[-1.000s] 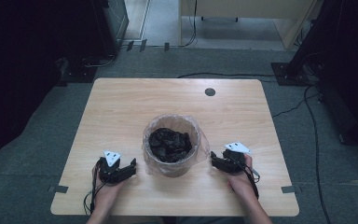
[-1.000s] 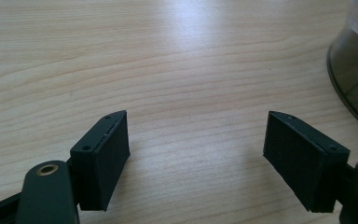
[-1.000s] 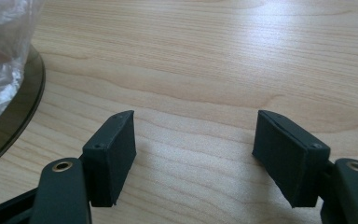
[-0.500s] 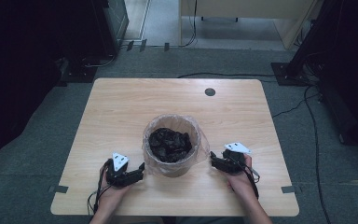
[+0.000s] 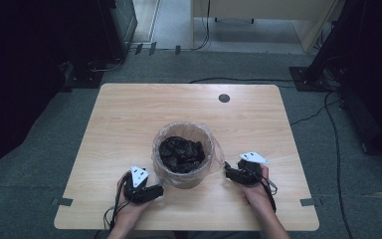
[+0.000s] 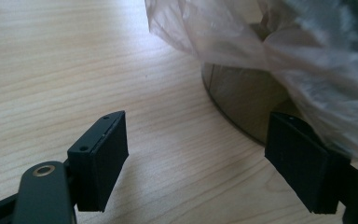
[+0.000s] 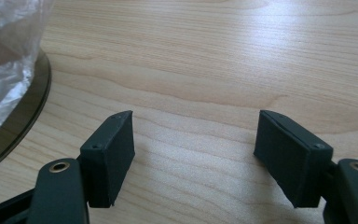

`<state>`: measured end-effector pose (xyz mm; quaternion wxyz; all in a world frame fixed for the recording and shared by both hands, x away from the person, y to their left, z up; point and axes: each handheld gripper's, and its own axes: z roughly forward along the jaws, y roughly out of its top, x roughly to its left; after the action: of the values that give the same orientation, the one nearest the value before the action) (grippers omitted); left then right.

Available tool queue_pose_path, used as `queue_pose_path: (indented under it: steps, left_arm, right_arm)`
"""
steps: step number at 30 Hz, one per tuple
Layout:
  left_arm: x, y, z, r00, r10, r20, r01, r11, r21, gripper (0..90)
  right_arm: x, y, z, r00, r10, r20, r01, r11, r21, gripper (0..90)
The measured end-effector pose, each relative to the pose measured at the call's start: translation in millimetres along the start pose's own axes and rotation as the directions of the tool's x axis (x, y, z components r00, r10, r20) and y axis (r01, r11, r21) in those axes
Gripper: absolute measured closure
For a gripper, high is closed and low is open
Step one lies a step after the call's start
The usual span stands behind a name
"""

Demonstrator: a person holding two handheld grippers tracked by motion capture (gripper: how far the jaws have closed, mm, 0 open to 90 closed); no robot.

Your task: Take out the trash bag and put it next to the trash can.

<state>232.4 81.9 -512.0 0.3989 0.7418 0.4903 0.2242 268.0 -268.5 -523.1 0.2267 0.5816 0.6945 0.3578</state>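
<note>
Grippers, left gripper and right gripper, wide apart, empty, beside bin.

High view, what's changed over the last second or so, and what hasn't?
The left gripper slid toward the bin, ending beside its base; its jaws are open, holding nothing. The right gripper stayed put beside the bin, also open and empty. The bin, its clear liner and the dark contents did not move.

1 bin, 2 hand-held grippers, prob.
</note>
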Motion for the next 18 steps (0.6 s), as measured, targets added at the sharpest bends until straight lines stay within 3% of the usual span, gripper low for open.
queue_pose_path:
  steps: [7, 11, 15, 18]
  left_arm:
    - [4.2, 7.2, -11.2, 0.9994, -0.032, 0.015, 0.034, 0.9947, -0.097, 26.0]
    - [5.1, 15.8, -16.8, 0.9995, -0.024, 0.023, 0.027, 0.9898, -0.140, 28.8]
    - [1.0, 22.0, -21.8, 1.0000, 0.000, 0.007, 0.001, 0.9840, -0.178, 42.9]
    - [-3.3, 26.3, -26.8, 0.9998, 0.015, 0.014, -0.012, 0.9766, -0.215, 56.4]
  right_arm:
    - [2.4, -0.2, 0.1, 0.9996, -0.022, 0.017, 0.022, 1.000, 0.004, 29.2]
    - [3.8, 0.8, -0.7, 0.9992, -0.034, 0.019, 0.035, 0.999, -0.004, 30.7]
    - [11.1, 2.7, -3.1, 0.9987, -0.039, -0.032, 0.038, 0.999, -0.028, 30.8]
    - [23.8, 5.9, -5.3, 0.9944, -0.080, -0.069, 0.076, 0.995, -0.063, 30.8]
